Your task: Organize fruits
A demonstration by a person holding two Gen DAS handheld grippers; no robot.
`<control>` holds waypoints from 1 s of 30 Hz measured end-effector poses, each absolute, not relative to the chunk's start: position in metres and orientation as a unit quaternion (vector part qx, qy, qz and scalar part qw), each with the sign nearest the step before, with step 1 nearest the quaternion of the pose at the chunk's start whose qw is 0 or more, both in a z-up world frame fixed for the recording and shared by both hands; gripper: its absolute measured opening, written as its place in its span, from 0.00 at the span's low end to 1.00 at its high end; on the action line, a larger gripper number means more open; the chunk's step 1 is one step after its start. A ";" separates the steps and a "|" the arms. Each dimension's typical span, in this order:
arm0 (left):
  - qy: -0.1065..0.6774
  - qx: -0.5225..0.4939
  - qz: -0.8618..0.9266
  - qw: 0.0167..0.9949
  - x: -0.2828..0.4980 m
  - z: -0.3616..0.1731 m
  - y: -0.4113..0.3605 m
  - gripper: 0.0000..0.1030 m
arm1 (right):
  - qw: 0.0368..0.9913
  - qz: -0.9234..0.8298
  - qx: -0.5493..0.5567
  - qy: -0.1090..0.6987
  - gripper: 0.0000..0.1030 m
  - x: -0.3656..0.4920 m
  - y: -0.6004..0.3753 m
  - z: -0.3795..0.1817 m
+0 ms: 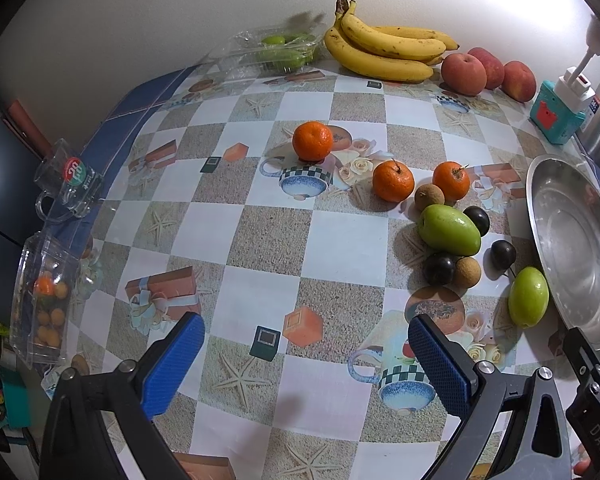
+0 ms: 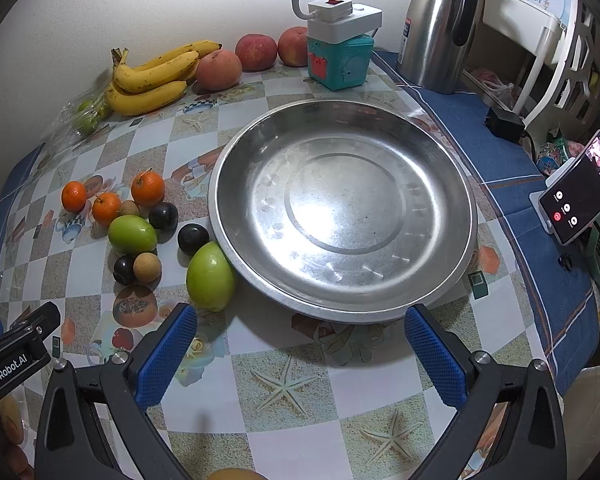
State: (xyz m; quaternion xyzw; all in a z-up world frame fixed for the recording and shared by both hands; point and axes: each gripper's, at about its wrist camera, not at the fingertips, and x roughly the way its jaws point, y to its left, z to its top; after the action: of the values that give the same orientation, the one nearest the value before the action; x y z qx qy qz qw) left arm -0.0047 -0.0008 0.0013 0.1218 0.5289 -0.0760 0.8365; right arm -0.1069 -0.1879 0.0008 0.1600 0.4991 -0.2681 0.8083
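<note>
A large empty steel plate [image 2: 340, 120] lies on the checked tablecloth; its rim shows at the right of the left wrist view [image 1: 536, 208]. Left of it lie loose fruits: three oranges [image 1: 393, 181] [image 2: 147, 188], two green fruits [image 1: 449, 229] [image 2: 210, 276], three dark plums [image 1: 503, 254] [image 2: 193, 239] and two small brown longans [image 1: 467, 272] [image 2: 147, 266]. One green fruit touches the plate's rim. My left gripper [image 1: 306, 356] is open and empty above the cloth, short of the fruits. My right gripper [image 2: 300, 350] is open and empty just before the plate's near rim.
Bananas [image 1: 384, 46] [image 2: 150, 76] and three peaches [image 1: 463, 73] [image 2: 219, 69] lie along the back wall. A clear box of green fruit [image 1: 276, 50], a glass mug [image 1: 70, 178], a plastic box [image 1: 40, 304], a teal box with power adapter [image 2: 340, 50], a steel flask [image 2: 440, 24] and a phone [image 2: 576, 188] stand around.
</note>
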 end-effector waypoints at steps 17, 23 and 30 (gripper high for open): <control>0.532 0.117 -0.080 0.835 -0.004 0.001 -0.001 1.00 | 0.811 -0.263 0.161 0.496 1.00 -0.105 -0.185 0.001; 0.531 0.122 -0.079 0.835 0.000 0.003 -0.003 1.00 | 0.815 -0.259 0.163 0.492 1.00 -0.104 -0.184 0.001; 0.529 0.104 -0.081 0.838 0.002 0.004 -0.002 1.00 | 0.825 -0.264 0.175 0.469 1.00 -0.103 -0.183 0.003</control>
State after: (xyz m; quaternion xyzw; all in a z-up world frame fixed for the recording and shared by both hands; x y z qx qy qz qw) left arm 0.0022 -0.0024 0.0041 0.1041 0.5291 -0.0814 0.8382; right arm -0.1027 -0.1833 0.0033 0.1746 0.4690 -0.2638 0.8246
